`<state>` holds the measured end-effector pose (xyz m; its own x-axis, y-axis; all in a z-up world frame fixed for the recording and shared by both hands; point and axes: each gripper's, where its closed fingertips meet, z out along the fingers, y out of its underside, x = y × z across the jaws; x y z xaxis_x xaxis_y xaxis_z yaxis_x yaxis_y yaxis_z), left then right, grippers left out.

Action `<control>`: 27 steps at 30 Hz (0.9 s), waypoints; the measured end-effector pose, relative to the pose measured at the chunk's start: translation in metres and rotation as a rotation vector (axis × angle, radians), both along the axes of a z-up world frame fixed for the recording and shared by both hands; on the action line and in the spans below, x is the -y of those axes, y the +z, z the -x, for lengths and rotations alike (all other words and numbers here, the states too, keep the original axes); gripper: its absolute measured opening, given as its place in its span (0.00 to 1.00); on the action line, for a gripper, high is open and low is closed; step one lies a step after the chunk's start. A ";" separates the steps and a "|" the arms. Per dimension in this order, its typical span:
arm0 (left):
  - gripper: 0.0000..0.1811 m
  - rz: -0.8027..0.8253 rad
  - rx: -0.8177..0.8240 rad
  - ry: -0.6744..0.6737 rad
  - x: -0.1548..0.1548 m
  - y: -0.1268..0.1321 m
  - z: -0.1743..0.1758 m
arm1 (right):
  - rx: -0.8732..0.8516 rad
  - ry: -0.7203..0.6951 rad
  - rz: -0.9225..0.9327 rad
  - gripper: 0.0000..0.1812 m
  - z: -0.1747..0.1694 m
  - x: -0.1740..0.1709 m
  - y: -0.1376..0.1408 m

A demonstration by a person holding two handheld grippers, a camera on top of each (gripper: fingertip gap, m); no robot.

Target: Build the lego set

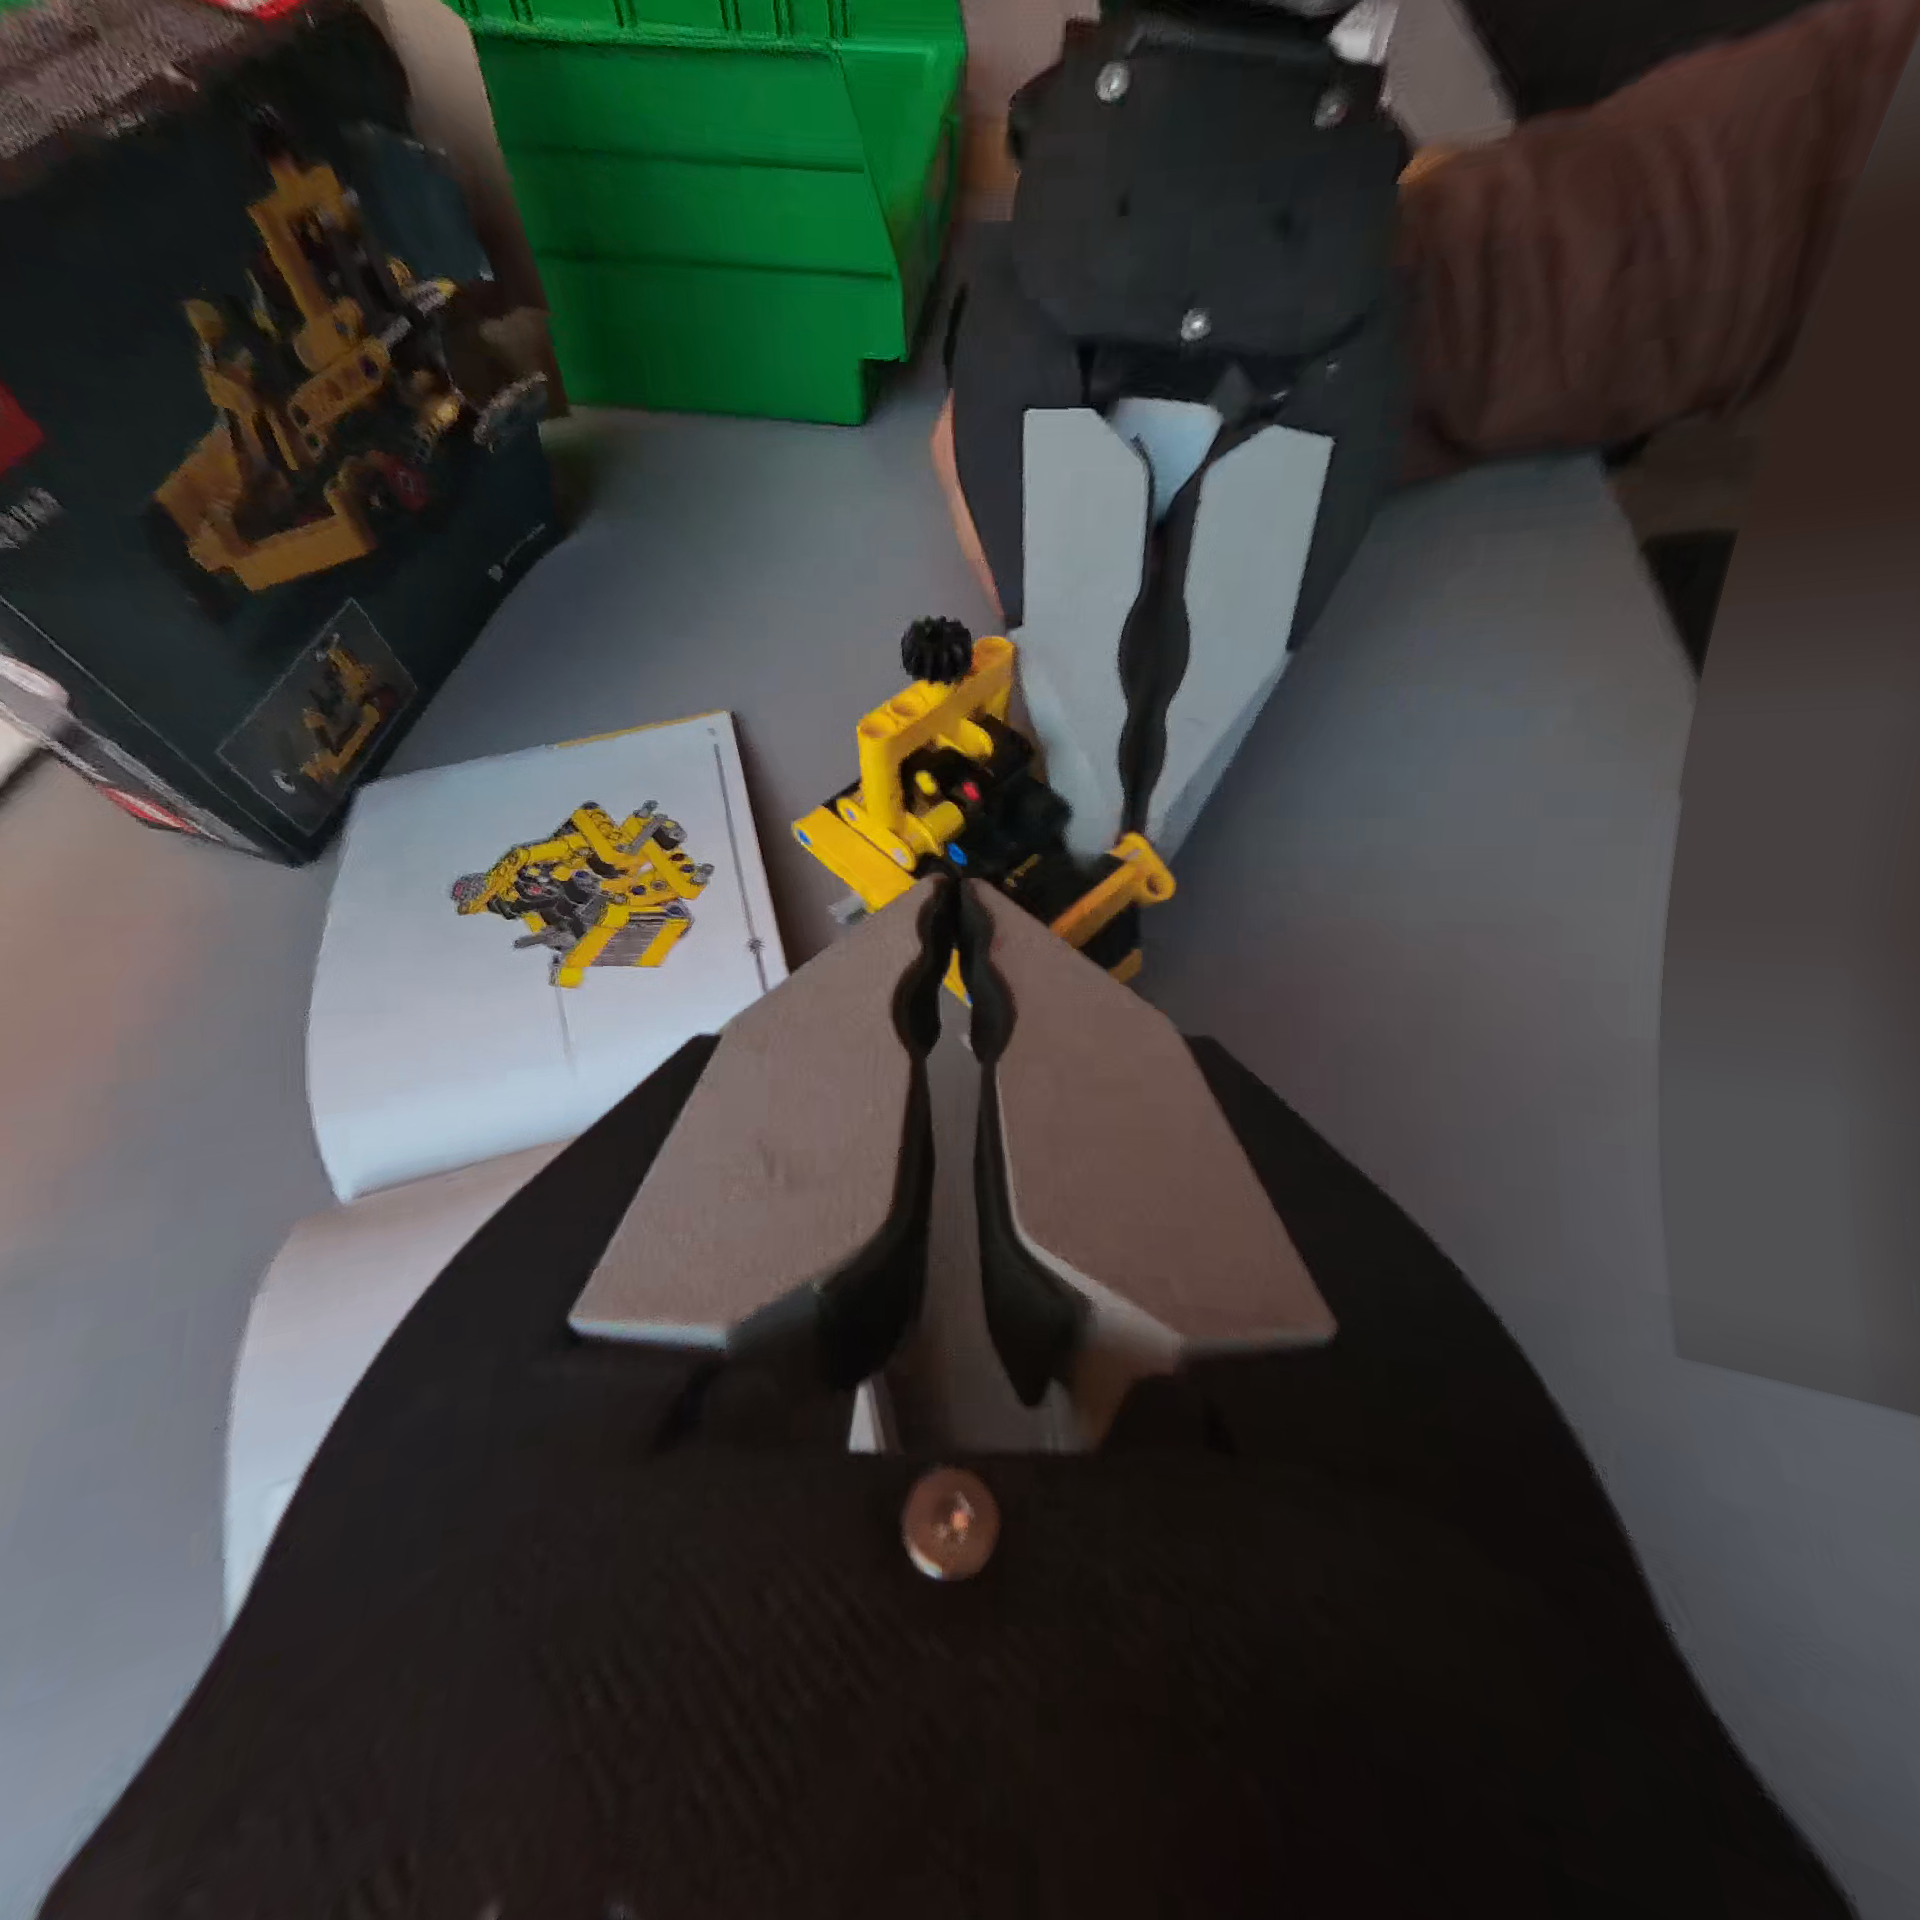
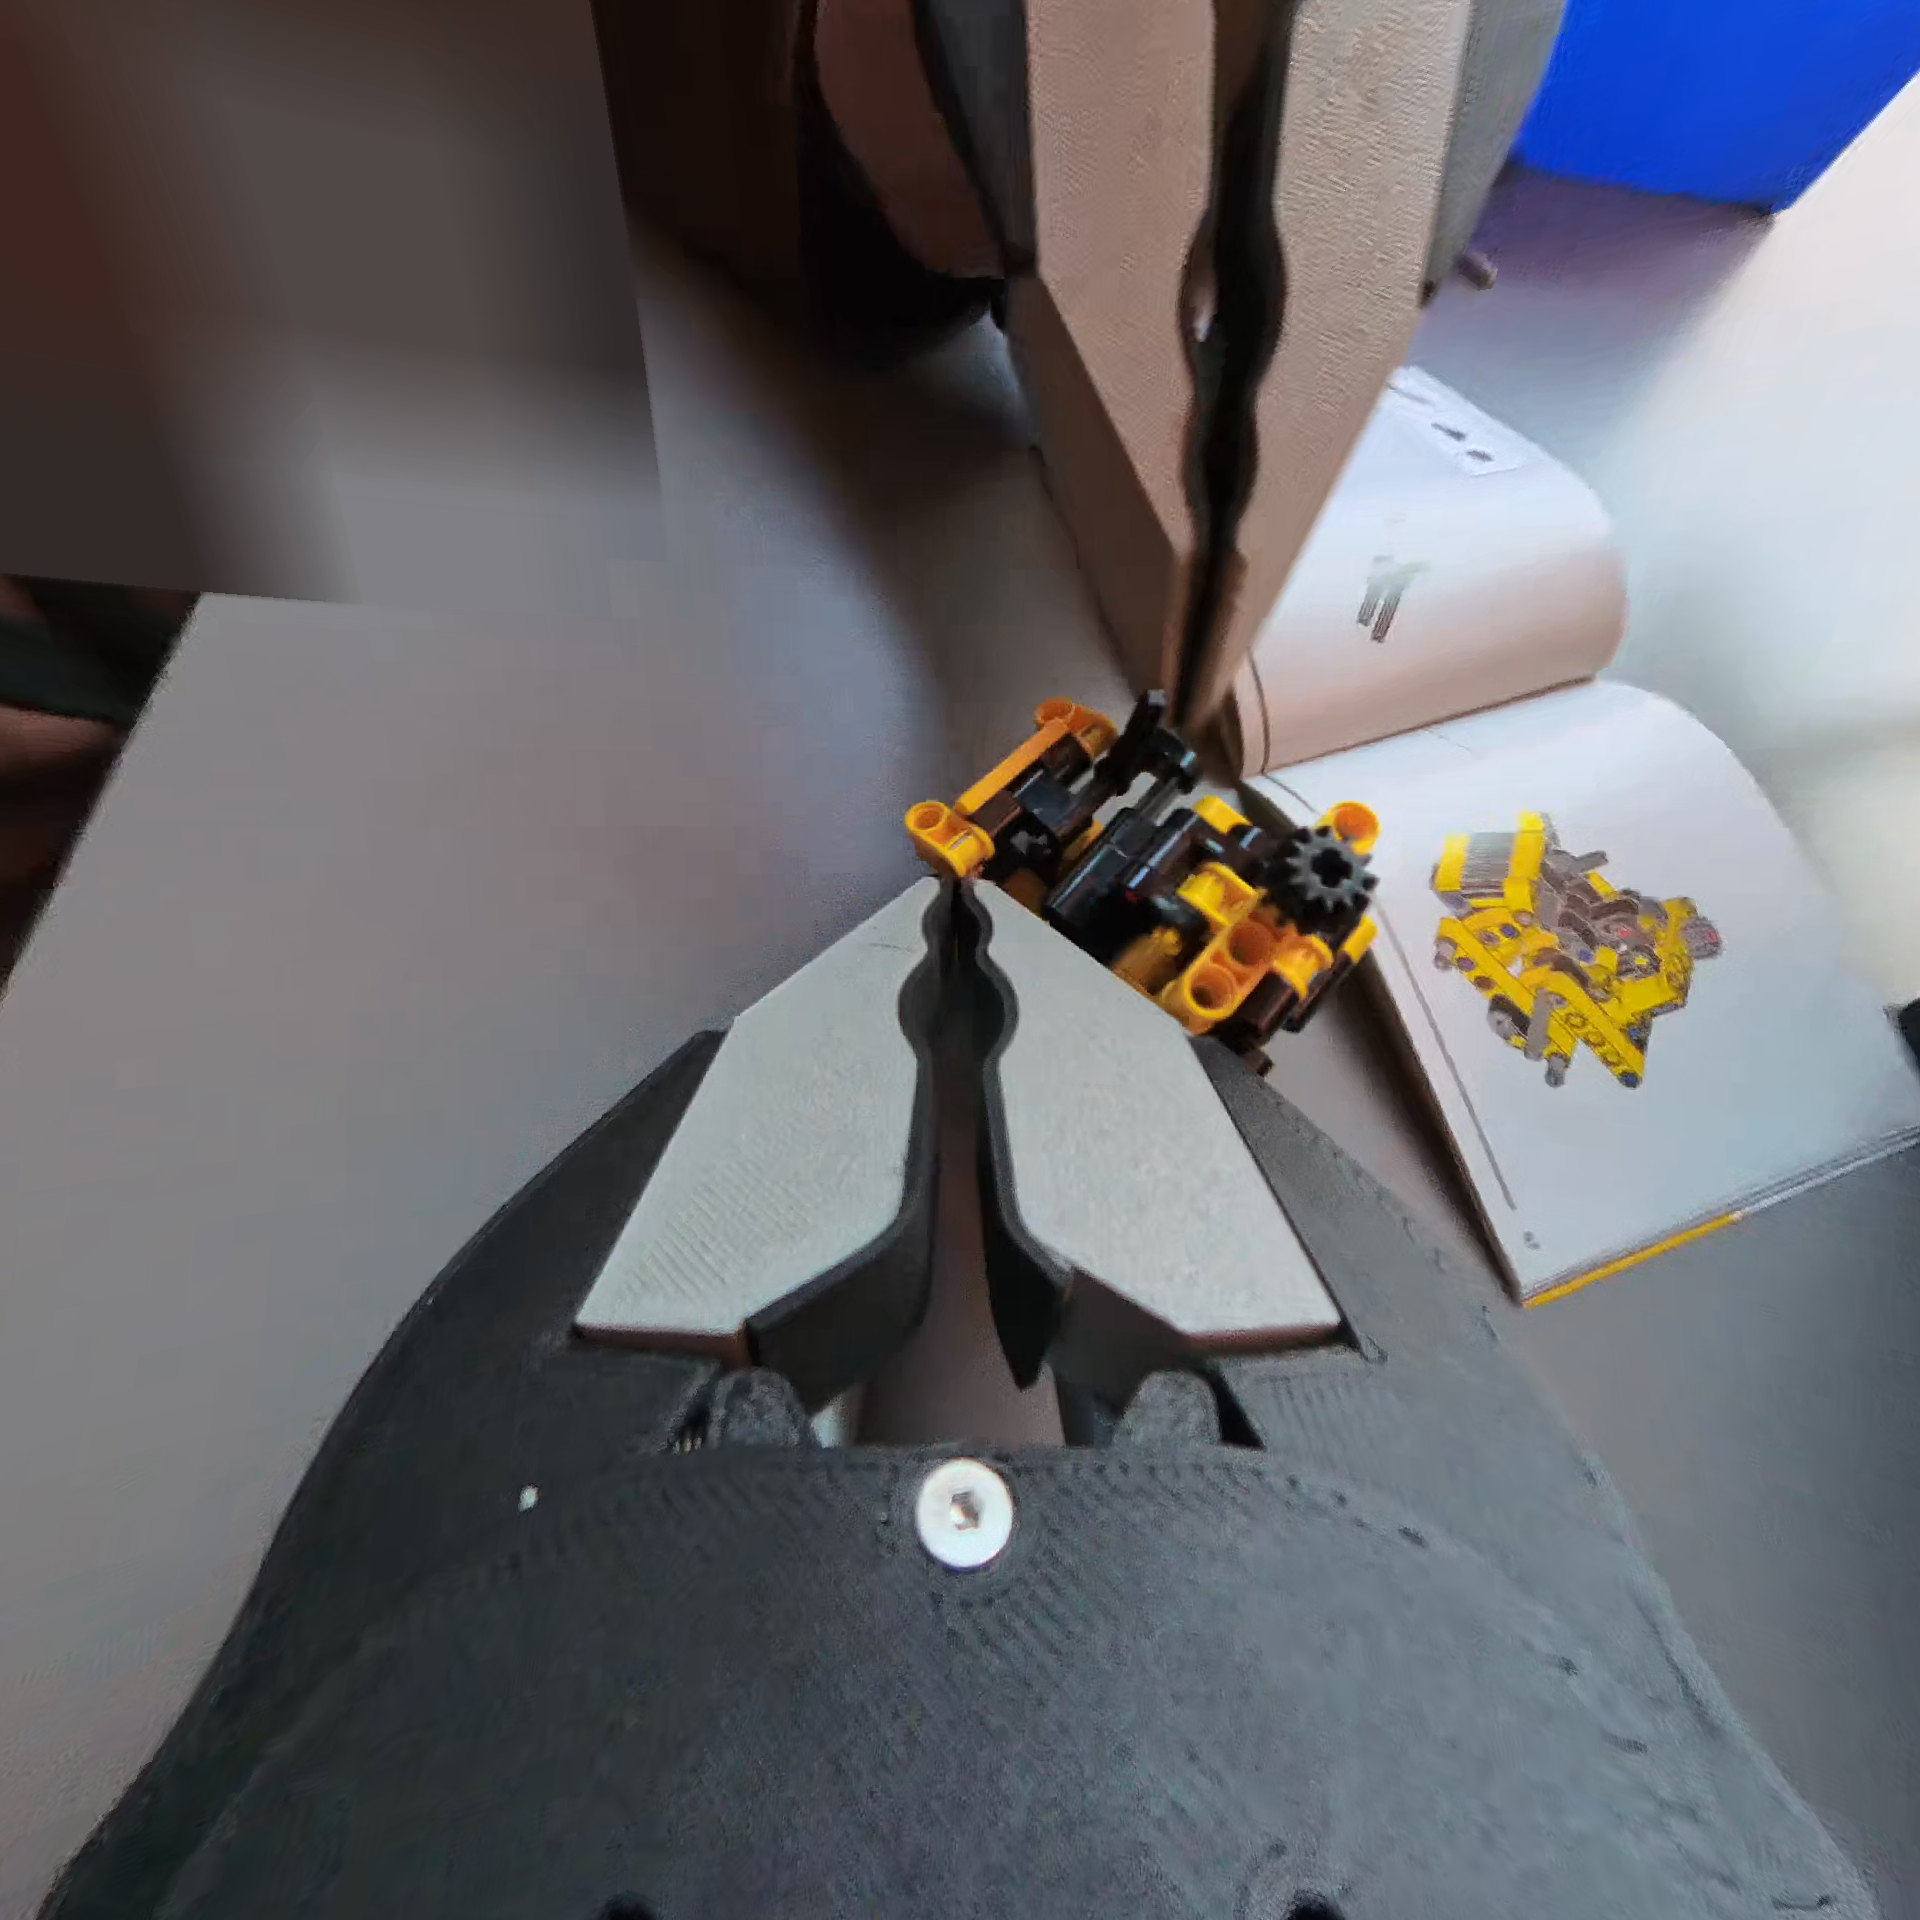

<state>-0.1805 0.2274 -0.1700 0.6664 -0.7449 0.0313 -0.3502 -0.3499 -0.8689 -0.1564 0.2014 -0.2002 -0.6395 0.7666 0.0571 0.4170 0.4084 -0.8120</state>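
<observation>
A small yellow and black lego model with a black gear on top sits between my two grippers over the grey table. My left gripper is shut, with its tips pinching the model's near edge. My right gripper comes in from the far side, shut on the model's other end beside a yellow beam. In the right wrist view the model lies just past my right gripper. There my left gripper pinches a black part at the back, and the gear faces the camera.
An open instruction booklet lies left of the model and shows in the right wrist view too. The dark set box and a green bin stand at the back left. A brown sleeve is behind the right gripper. Spacing between my two grippers at the tips: around 5 cm.
</observation>
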 end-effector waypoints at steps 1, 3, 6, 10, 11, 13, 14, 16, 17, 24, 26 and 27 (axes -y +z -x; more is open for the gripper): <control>0.00 0.039 0.014 -0.016 0.004 -0.001 -0.001 | 0.022 0.002 0.052 0.00 -0.002 -0.002 0.002; 0.00 0.012 -0.020 -0.002 0.005 -0.004 0.002 | 0.036 -0.008 0.132 0.00 -0.004 -0.009 0.008; 0.00 0.020 -0.007 -0.027 0.009 -0.004 -0.002 | 0.029 -0.004 0.107 0.00 -0.007 -0.010 0.006; 0.00 0.062 0.019 -0.031 0.008 -0.009 0.002 | 0.028 -0.004 0.076 0.00 -0.009 -0.008 0.004; 0.00 0.082 0.044 -0.033 0.008 -0.010 0.001 | 0.028 -0.005 0.070 0.00 -0.009 -0.008 0.003; 0.00 0.109 0.083 -0.014 0.004 -0.011 0.002 | 0.029 -0.004 0.044 0.01 -0.010 -0.007 0.001; 0.00 0.111 0.089 -0.001 0.002 -0.011 0.004 | 0.030 -0.006 0.023 0.02 -0.011 -0.007 0.000; 0.00 0.120 0.088 0.005 0.001 -0.013 0.007 | 0.019 -0.015 -0.045 0.04 -0.014 -0.009 -0.003; 0.00 0.121 0.080 0.007 0.000 -0.014 0.008 | 0.007 -0.023 -0.082 0.05 -0.015 -0.010 -0.003; 0.00 0.098 0.043 0.006 0.002 -0.016 0.004 | -0.031 -0.143 -0.051 0.07 -0.025 -0.019 0.009; 0.00 0.097 0.040 0.007 0.002 -0.016 0.003 | -0.055 -0.205 -0.008 0.07 -0.021 -0.022 0.014; 0.00 0.098 0.040 0.007 0.002 -0.016 0.002 | -0.058 -0.221 -0.001 0.08 -0.021 -0.023 0.014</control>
<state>-0.1828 0.2256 -0.1861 0.6680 -0.7326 0.1309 -0.3130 -0.4362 -0.8436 -0.1355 0.2245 -0.1861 -0.4519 0.8876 0.0891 0.4492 0.3128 -0.8369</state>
